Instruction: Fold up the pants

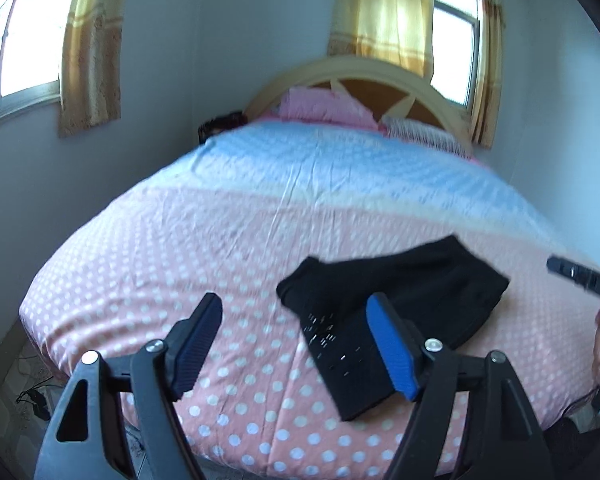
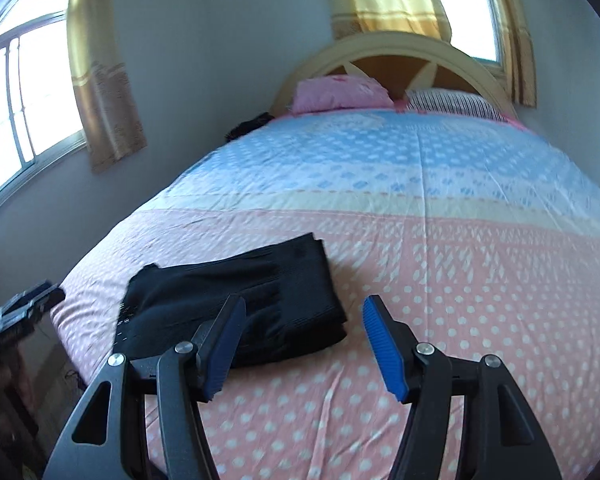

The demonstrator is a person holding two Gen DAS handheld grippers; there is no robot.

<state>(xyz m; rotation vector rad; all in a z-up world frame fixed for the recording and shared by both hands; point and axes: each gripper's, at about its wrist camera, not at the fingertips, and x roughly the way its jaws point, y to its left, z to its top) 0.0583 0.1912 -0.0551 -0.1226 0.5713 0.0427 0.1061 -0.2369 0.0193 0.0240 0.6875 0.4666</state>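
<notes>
The bed (image 2: 440,248), under a pink polka-dot and blue cover, carries folded black pants (image 2: 236,300) near its foot edge, toward the left side. Above that edge hover the left gripper (image 1: 296,344) and right gripper (image 2: 304,346), both spread wide, holding nothing.

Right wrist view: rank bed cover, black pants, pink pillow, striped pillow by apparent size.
1. bed cover
2. black pants
3. pink pillow and striped pillow look alike, so no ranking; both lie far from the camera, so true size is unsure.
</notes>
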